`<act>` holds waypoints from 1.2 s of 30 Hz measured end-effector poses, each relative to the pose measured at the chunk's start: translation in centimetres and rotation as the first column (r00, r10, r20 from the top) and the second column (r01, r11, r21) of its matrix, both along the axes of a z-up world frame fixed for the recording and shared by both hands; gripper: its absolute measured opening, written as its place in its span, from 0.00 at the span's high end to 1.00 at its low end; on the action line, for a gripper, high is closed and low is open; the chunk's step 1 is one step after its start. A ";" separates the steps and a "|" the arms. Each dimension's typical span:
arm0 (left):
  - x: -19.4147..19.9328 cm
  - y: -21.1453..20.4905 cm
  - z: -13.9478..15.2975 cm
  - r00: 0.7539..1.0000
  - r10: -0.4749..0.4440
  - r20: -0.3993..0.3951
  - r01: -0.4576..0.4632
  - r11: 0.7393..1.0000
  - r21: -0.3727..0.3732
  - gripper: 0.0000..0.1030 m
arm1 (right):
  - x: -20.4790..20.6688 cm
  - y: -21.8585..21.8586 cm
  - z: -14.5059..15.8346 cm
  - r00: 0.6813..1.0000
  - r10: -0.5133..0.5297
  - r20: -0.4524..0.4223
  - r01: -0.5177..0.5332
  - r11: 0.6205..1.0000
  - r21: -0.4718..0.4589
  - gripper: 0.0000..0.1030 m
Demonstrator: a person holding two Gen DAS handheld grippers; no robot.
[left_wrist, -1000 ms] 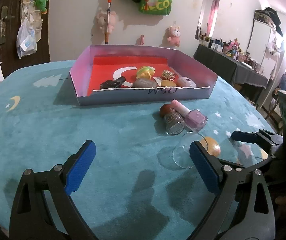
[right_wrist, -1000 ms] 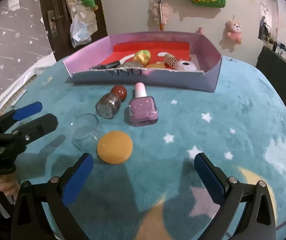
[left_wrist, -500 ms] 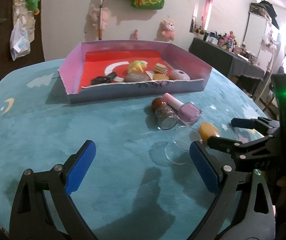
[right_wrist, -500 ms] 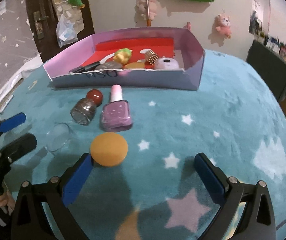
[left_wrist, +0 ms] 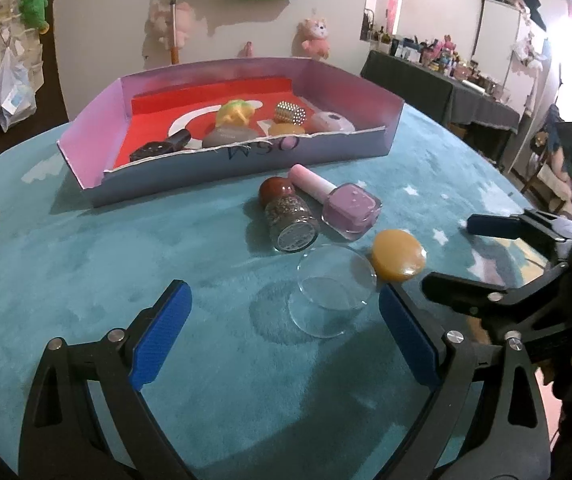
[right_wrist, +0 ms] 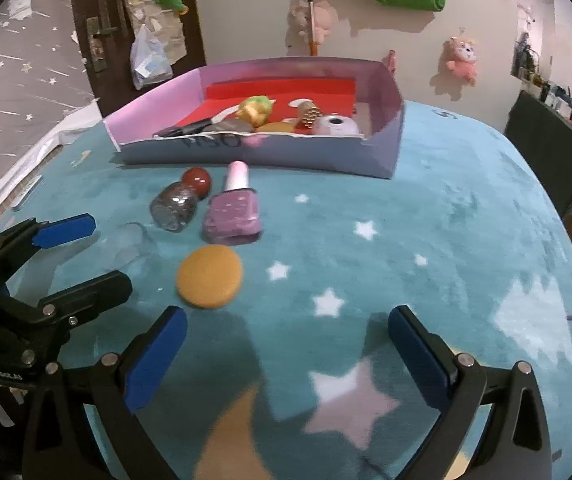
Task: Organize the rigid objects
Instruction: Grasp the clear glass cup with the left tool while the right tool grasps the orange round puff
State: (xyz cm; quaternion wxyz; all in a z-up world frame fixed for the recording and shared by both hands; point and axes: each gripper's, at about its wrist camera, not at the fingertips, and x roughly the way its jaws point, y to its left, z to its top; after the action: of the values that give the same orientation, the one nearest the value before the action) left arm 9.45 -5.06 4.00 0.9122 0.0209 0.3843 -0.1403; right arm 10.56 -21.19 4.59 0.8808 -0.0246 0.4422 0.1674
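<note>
Four loose bits sit in a bunch on the teal cloth (left_wrist: 86,264), just in front of the tray (left_wrist: 246,160): a lilac polish bottle (left_wrist: 351,210) lying on its side w/ the pink cap pointing at the tray, a glitter bottle (left_wrist: 292,220) w/ a dark red cap lying right beside it on the left, a clear dish (left_wrist: 332,294) nearer the cameras, and an orange puck (left_wrist: 397,255) next to the dish. Dish edge and puck look like they touch or nearly do, can't tell for sure.

Tray is a low purple cardboard thing w/ a red floor and scrawled writing on the front wall. Already inside: a black bottle (left_wrist: 160,148), a grey stone (left_wrist: 228,136), a yellow-green toy (left_wrist: 236,112), a studded gold piece (left_wrist: 290,112), a pale pink round thing (left_wrist: 332,122) and something orange (left_wrist: 286,130) by the front wall.

Left claw (left_wrist: 282,336) is spread wide, holding nothing, low over the cloth w/ the dish just ahead between its blue pads (left_wrist: 162,336). Right claw (right_wrist: 286,356) is also released and empty, w/ the puck just ahead of its left pad. Each claw shows in the other's cam, close together.

Background: white wall w/ plush toys (left_wrist: 316,38) stuck on, dark door (right_wrist: 126,32) on the left, cluttered side table (left_wrist: 446,80) on the right.
</note>
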 end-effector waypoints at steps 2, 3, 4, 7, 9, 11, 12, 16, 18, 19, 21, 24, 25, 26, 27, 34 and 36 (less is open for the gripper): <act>0.2 -0.1 -0.1 1.000 -0.004 -0.011 0.004 1.000 0.002 0.07 | 0.2 -0.4 0.0 1.000 -0.006 -0.006 0.006 1.000 0.010 0.00; 0.3 -0.1 -0.1 1.000 -0.004 -0.013 0.004 1.000 0.003 0.07 | 0.2 -0.6 0.1 1.000 -0.010 -0.006 0.010 1.000 0.015 0.00; 0.4 -0.1 -0.2 1.000 -0.002 -0.019 0.002 1.000 0.012 0.07 | 0.2 -0.6 0.1 1.000 -0.010 -0.004 0.011 1.000 0.015 0.00; 0.9 0.1 -0.4 0.999 0.006 -0.040 -0.006 1.000 0.022 0.07 | 0.3 -0.6 0.2 1.000 -0.005 -0.003 0.005 1.000 0.010 0.00; 0.9 0.4 -0.3 0.999 0.013 -0.031 -0.012 0.999 0.039 0.07 | 0.4 -0.5 0.2 1.000 0.002 -0.005 -0.002 1.000 0.014 0.00; 0.9 1.0 -0.2 0.999 0.040 -0.008 -0.039 0.996 0.078 0.07 | 0.5 -0.3 0.2 1.000 0.008 -0.006 -0.008 1.000 0.012 0.00; 0.9 1.3 -0.1 0.999 0.049 -0.002 -0.049 0.995 0.083 0.07 | 0.6 -0.1 0.3 1.000 0.013 -0.006 -0.013 1.000 0.012 0.00; 1.1 2.2 0.2 0.999 0.047 0.002 -0.047 0.997 0.065 0.07 | 0.8 0.5 0.4 0.999 0.039 -0.008 -0.039 0.999 0.013 0.00; 1.2 2.2 0.3 0.999 0.034 0.006 -0.034 0.998 0.061 0.08 | 1.0 0.9 0.5 0.998 0.060 -0.008 -0.059 0.998 0.009 0.00; 1.2 2.1 0.3 1.000 0.027 0.007 -0.027 0.998 0.059 0.08 | 1.0 1.1 0.5 0.998 0.065 -0.008 -0.065 0.998 0.008 0.00; 1.2 2.0 0.3 1.000 0.008 0.006 -0.008 0.999 0.052 0.18 | 1.1 1.6 0.6 0.996 0.086 -0.006 -0.086 0.996 0.006 0.01; 1.3 1.8 0.3 1.000 -0.019 -0.005 0.020 0.999 0.039 0.28 | 1.3 2.1 0.6 0.994 0.111 -0.005 -0.111 0.994 0.003 0.05; 1.3 1.7 0.2 1.000 -0.028 -0.008 0.028 0.999 0.036 0.31 | 1.4 2.3 0.6 0.993 0.117 -0.005 -0.117 0.993 0.001 0.07; 1.3 1.6 0.2 0.999 -0.037 -0.013 0.038 0.999 0.030 0.36 | 1.4 2.4 0.6 0.992 0.126 -0.004 -0.126 0.992 -0.002 0.09; 1.4 1.5 0.1 0.999 -0.045 -0.018 0.046 0.999 0.026 0.40 | 1.4 2.7 0.5 0.991 0.137 -0.006 -0.137 0.991 -0.004 0.10; 1.9 1.0 -0.4 0.995 -0.088 -0.052 0.087 0.996 -0.019 0.62 | 1.4 3.7 0.3 0.982 0.190 -0.008 -0.190 0.982 -0.011 0.28; 1.8 0.9 -0.4 0.995 -0.088 -0.045 0.087 0.996 -0.016 0.62 | 1.5 3.8 0.3 0.981 0.194 -0.007 -0.194 0.981 -0.007 0.36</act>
State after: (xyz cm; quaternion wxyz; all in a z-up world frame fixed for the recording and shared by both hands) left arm 11.30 -4.18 3.55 0.8964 0.0279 0.4027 -0.1832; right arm 12.04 -17.35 4.88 0.8588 -0.0705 0.4412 0.2506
